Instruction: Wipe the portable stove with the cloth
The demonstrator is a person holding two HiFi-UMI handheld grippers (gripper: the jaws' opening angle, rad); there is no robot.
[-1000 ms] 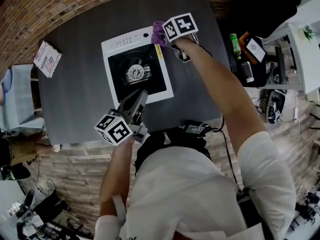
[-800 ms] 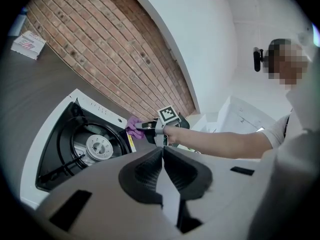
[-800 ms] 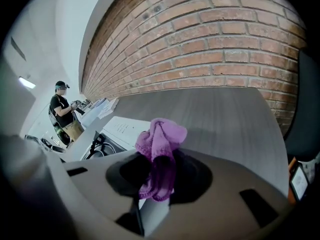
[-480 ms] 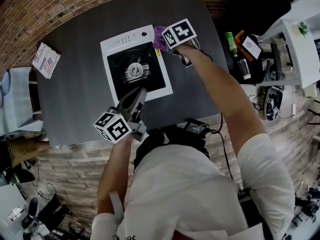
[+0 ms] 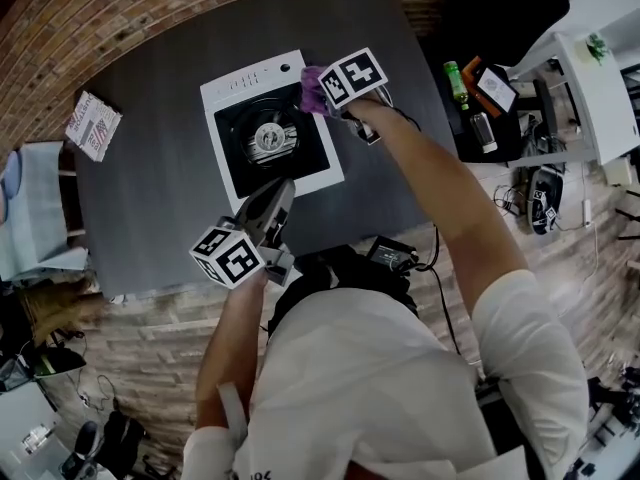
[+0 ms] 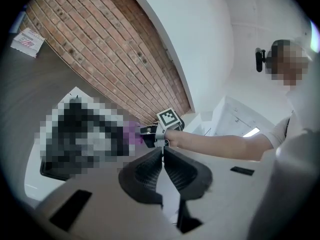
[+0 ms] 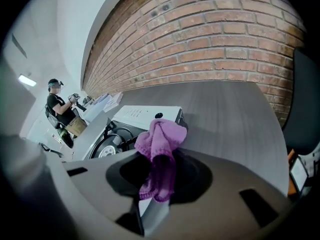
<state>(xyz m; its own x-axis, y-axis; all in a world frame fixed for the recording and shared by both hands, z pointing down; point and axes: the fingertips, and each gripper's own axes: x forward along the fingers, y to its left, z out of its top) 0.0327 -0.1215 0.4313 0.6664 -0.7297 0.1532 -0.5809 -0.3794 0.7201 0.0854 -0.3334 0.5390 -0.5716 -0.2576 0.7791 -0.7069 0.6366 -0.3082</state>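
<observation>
Dark grey table (image 5: 150, 203) is butting against a brick wall (image 7: 225, 44). A printed paper packet (image 5: 93, 125) is lying near its far left corner, and a small black box with a cable (image 5: 388, 255) is sitting at the near edge. Off the table's right end, a green bottle (image 5: 452, 74) is standing among clutter beside a white shelf unit (image 5: 590, 93). In the right gripper view a person in a dark top (image 7: 61, 108) is standing far back, holding something too small to identify.
</observation>
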